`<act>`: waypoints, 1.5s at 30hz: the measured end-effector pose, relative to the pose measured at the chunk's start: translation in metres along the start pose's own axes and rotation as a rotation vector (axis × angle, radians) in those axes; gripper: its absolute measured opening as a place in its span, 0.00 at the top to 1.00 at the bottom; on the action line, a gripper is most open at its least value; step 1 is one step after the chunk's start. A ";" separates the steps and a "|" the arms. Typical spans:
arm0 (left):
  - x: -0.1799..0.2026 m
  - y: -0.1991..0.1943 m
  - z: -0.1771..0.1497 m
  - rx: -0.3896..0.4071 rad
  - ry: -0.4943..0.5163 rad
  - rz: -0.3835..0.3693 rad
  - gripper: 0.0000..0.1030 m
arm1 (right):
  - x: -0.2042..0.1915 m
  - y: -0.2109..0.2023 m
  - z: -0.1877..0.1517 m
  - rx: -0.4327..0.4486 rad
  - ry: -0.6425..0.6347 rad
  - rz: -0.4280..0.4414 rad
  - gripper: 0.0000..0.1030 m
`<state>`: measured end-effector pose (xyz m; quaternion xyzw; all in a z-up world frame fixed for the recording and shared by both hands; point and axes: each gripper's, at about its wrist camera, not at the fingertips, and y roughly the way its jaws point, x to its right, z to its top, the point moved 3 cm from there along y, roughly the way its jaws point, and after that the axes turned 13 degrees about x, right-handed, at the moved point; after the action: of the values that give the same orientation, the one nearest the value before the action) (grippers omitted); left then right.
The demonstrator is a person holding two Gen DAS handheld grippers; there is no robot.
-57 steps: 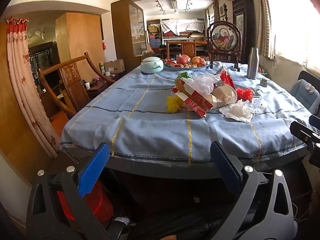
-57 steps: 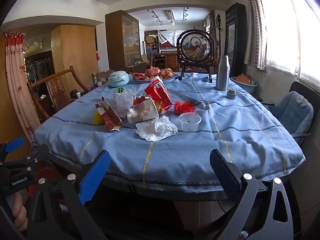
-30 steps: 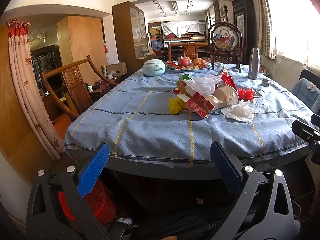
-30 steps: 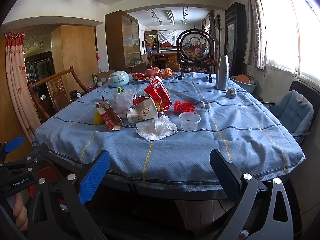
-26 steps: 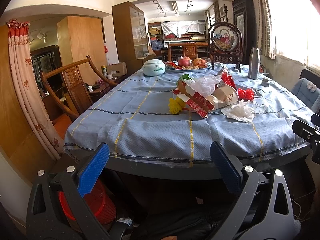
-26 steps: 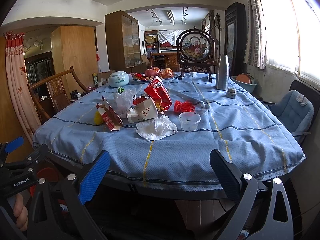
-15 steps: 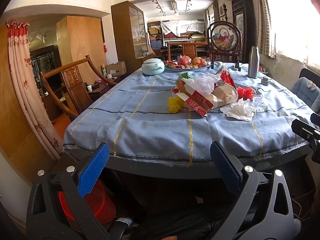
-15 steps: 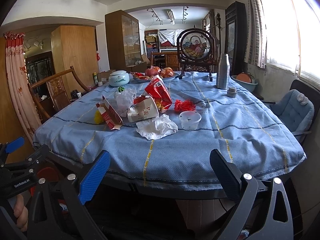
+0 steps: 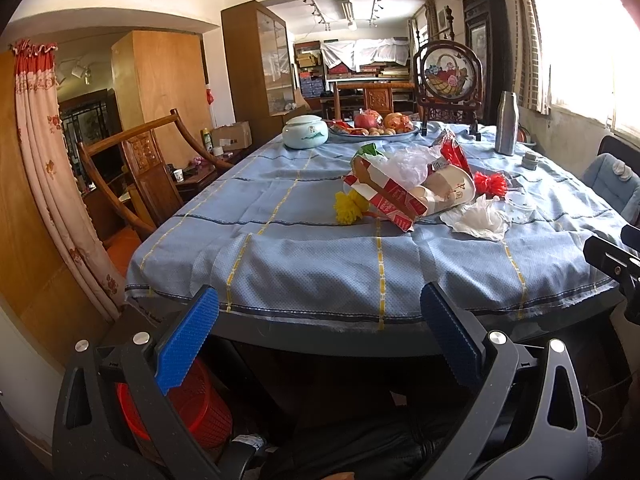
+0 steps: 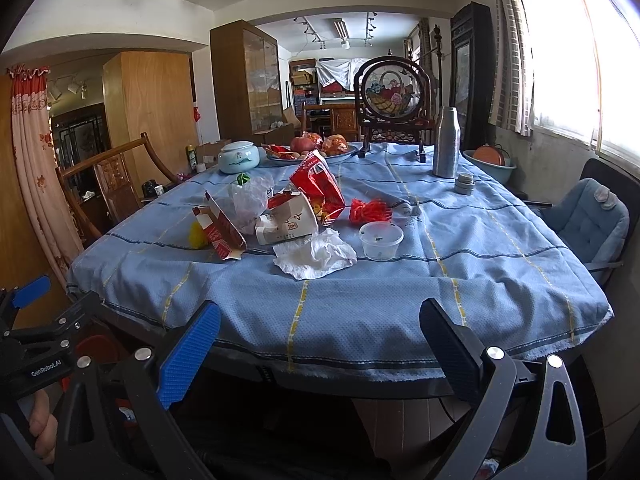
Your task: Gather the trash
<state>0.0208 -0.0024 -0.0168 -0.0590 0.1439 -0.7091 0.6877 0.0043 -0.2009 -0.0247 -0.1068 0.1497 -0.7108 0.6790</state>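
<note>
Both sets of fingers spread wide, nothing between them. Left gripper (image 9: 320, 332) and right gripper (image 10: 320, 338) hang side by side at the near edge of the table (image 10: 400, 384), below the cloth (image 10: 480, 248). Trash sits mid-table, well apart from both: tissue (image 10: 316, 254), clear tub (image 10: 381, 241) just beside it, paper cup (image 10: 286, 222), red carton (image 9: 386, 196), chip bag (image 10: 318, 186), red net (image 10: 370, 210), yellow pom (image 9: 348, 208). Red basket (image 9: 200, 412) on the floor under the left corner.
</note>
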 end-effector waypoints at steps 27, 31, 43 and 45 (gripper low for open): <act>-0.016 0.026 -0.013 -0.065 0.047 0.042 0.06 | 0.005 0.034 -0.011 -0.071 0.043 0.026 0.05; -0.033 0.047 -0.019 -0.109 0.011 0.074 0.06 | 0.004 0.061 -0.016 -0.109 0.024 0.018 0.05; -0.039 0.126 -0.006 -0.259 -0.062 -0.003 0.06 | -0.001 0.154 0.003 -0.176 0.028 0.067 0.05; -0.034 0.140 0.001 -0.268 -0.075 -0.040 0.06 | 0.003 0.159 0.008 -0.169 0.036 0.070 0.05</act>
<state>0.1567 0.0294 -0.0514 -0.1799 0.2101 -0.6946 0.6641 0.1559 -0.2098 -0.0740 -0.1455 0.2252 -0.6733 0.6890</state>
